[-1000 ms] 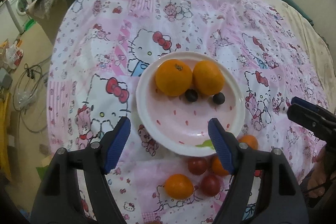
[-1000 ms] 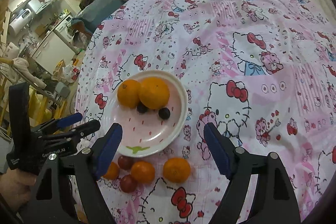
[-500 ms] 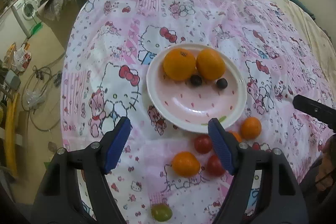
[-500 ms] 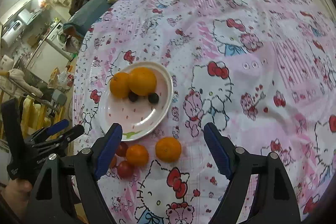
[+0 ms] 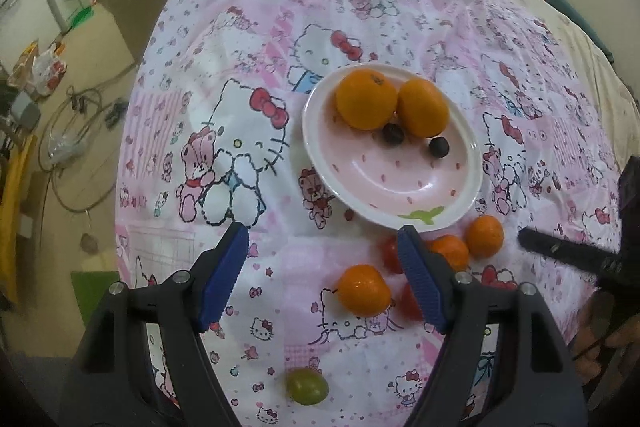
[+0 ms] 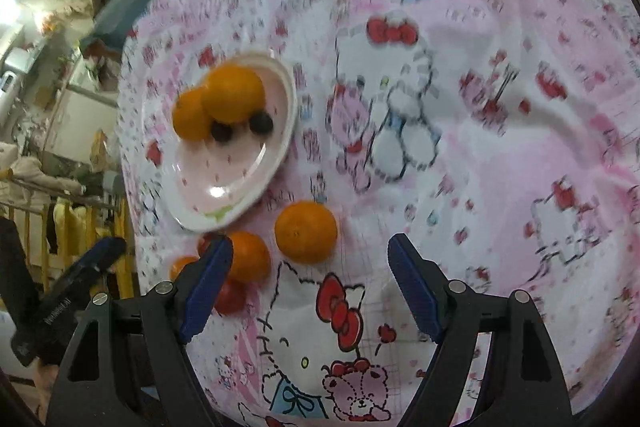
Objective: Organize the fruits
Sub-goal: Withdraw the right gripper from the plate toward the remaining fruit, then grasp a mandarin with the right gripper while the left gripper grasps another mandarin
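The right gripper (image 6: 308, 285) hangs with its jaws apart and empty; a loose orange (image 6: 306, 231) lies on the cloth just ahead of the gap. Left of it lie a smaller orange (image 6: 248, 255) and a tomato (image 6: 229, 297). The left gripper (image 5: 322, 277) is equally spread, nothing between. Farther out, the plate (image 5: 460, 205) holds two oranges (image 5: 366, 98) and two dark berries (image 5: 393, 134).

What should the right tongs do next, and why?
Probably drop a little lower over the nearest orange and close on it. The right tongs are open and empty, that orange lies on the cloth just ahead of them, and the plate beside it has room.
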